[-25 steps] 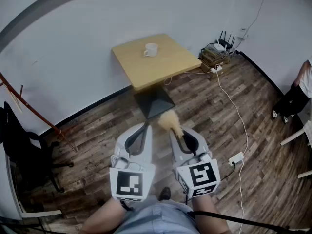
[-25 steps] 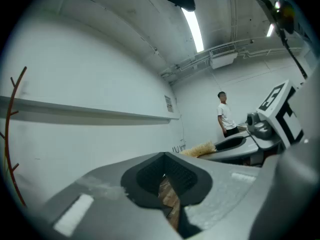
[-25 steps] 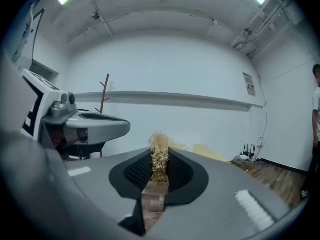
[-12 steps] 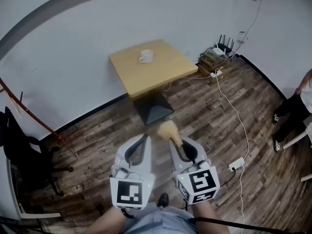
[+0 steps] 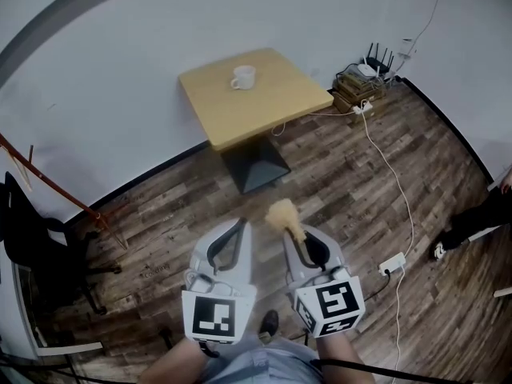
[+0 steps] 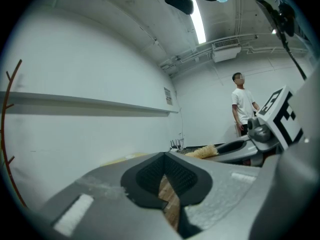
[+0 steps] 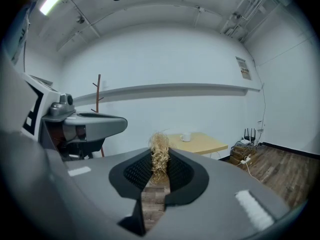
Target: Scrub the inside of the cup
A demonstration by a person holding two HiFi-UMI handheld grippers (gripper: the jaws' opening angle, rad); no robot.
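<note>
A white cup [image 5: 243, 77] stands on a square wooden table [image 5: 268, 106] by the wall, far ahead of both grippers. The right gripper view shows the cup [image 7: 186, 137] small on that table [image 7: 202, 144]. My right gripper [image 5: 290, 232] is shut on a straw-coloured fibre scrubber [image 5: 282, 214], whose tuft [image 7: 160, 156] sticks out between the pads. My left gripper [image 5: 240, 224] hangs beside it over the wooden floor, jaws shut with nothing between them [image 6: 162, 176]. Both are held close to the person's body.
The table's black base [image 5: 254, 166] sits on the wooden floor. A router on stacked boxes [image 5: 364, 82] is in the corner, with a white cable to a power strip [image 5: 390, 263]. A black chair [image 5: 32, 238] stands left. A person [image 6: 243, 104] stands at the right.
The head view has shifted slightly; the person at the right edge has moved mostly out of it. Both grippers keep their places and grips.
</note>
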